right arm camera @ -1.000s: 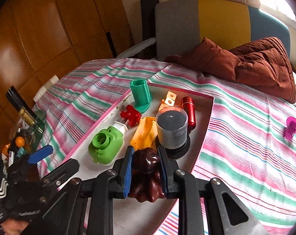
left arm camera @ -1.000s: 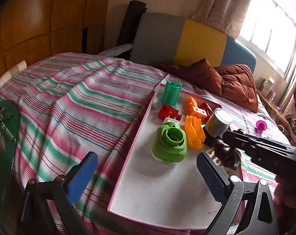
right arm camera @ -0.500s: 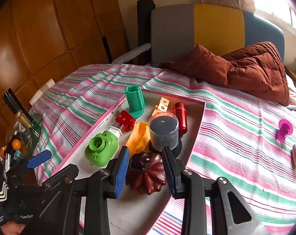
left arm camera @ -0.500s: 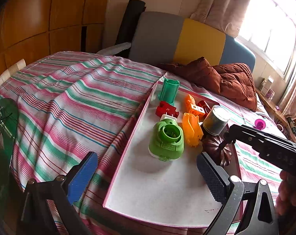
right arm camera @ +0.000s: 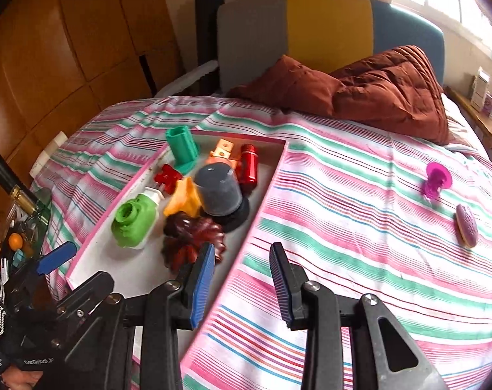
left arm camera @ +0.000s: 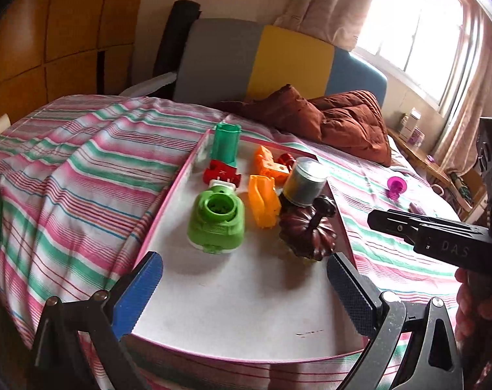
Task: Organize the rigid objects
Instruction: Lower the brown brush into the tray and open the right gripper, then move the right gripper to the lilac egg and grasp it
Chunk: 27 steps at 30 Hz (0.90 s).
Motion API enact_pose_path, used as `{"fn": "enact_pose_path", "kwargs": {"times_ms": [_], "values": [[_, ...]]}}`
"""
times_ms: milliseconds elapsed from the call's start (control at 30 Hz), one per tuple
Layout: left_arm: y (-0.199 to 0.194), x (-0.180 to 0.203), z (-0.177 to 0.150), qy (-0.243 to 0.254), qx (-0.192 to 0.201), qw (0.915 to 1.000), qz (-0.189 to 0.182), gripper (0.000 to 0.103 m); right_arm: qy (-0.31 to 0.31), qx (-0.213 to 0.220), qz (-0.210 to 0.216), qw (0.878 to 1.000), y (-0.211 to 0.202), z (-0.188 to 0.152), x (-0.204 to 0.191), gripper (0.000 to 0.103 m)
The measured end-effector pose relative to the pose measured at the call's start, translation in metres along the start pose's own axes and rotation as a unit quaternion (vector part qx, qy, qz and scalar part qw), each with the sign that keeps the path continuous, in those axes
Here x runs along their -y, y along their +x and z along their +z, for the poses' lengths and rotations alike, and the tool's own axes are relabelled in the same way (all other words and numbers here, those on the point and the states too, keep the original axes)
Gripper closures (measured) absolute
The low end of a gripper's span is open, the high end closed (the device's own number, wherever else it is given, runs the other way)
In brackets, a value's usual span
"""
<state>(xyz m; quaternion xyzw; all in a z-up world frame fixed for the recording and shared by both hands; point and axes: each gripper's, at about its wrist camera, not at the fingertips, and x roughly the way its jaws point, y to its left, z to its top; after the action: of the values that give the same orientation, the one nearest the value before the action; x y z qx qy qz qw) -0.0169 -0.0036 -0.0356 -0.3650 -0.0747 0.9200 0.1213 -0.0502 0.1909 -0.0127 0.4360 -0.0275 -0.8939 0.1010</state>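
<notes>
A white tray with a pink rim (left arm camera: 233, 305) (right arm camera: 93, 247) lies on the striped bed. On it stand a green toy (left arm camera: 216, 219) (right arm camera: 134, 221), a dark brown pumpkin-shaped piece (left arm camera: 307, 234) (right arm camera: 189, 239), an orange piece (left arm camera: 263, 200), a grey cylinder (left arm camera: 303, 182) (right arm camera: 218, 190), a teal holder (left arm camera: 226, 144), red pieces (left arm camera: 220, 173). My left gripper (left arm camera: 244, 287) is open and empty over the tray's near end. My right gripper (right arm camera: 241, 276) is open and empty, just right of the pumpkin piece, over the tray's right rim.
A magenta toy (right arm camera: 436, 180) and a purple oval object (right arm camera: 467, 230) lie on the bedspread to the right. A brown quilt (right arm camera: 376, 94) lies at the headboard. A green glass side table with small items (right arm camera: 21, 227) stands left of the bed.
My right gripper set the pumpkin piece down on the tray, opened, and drew back to the right. My left gripper stayed open and barely moved.
</notes>
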Motion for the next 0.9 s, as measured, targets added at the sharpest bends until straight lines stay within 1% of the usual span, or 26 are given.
{"fn": "enact_pose_path", "kwargs": {"times_ms": [233,400,600,667,767,900], "values": [[-0.003,0.016,-0.004,0.022,0.003,0.9992,-0.033,0.0,0.01,-0.011,-0.038,0.999,-0.009,-0.01,0.036,0.068],[-0.009,0.034,-0.008,0.04,0.002,0.998,-0.049,0.0,0.028,-0.018,-0.058,0.998,-0.013,-0.015,0.064,0.068],[-0.012,0.064,-0.011,0.073,-0.007,0.9947,-0.072,0.0,0.051,-0.027,-0.068,0.996,-0.016,-0.022,0.098,0.068],[-0.012,0.078,-0.012,0.094,-0.009,0.9923,-0.08,0.0,0.053,-0.038,-0.074,0.995,-0.014,-0.025,0.109,0.068],[-0.011,0.102,-0.016,0.13,-0.019,0.9867,-0.096,0.0,0.059,-0.071,-0.087,0.992,-0.008,-0.032,0.129,0.067],[-0.008,0.131,-0.023,0.164,-0.035,0.9789,-0.116,0.0,0.075,-0.109,-0.1,0.986,-0.003,-0.045,0.165,0.067]]}}
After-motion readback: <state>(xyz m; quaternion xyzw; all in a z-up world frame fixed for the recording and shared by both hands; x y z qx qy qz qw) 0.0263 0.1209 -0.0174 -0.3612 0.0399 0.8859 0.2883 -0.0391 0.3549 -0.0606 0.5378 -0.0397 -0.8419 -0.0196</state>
